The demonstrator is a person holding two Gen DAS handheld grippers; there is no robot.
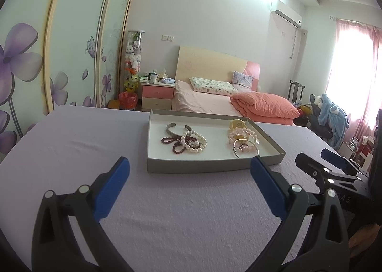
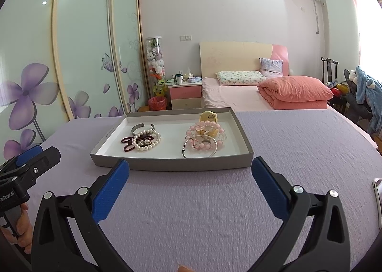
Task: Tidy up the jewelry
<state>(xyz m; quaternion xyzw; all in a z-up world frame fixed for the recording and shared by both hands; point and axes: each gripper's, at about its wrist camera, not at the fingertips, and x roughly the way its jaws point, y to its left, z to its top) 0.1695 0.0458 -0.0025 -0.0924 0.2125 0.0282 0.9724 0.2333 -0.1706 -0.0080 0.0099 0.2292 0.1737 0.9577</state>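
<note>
From the left wrist, the left gripper (image 1: 190, 167) stands wide open and empty over the lilac tablecloth (image 1: 83, 143), short of the shallow grey tray (image 1: 210, 167). Inside lie two heaps: a grey cuff bangle (image 1: 177, 127), a pearl strand (image 1: 193, 143) and dark red beads (image 1: 173, 144) tangled on the left; a yellow holder (image 1: 238, 125), pink beads (image 1: 241, 134) and a silver bangle (image 1: 247, 151) on the right. The right wrist shows the right gripper (image 2: 190, 167) equally spread and empty, near the tray's front wall. The strands look light, limp and slippery, likely to drag neighbours; pinching across a single bead run seems wisest. The bangles look stiff, so gripping across the band should hold.
</note>
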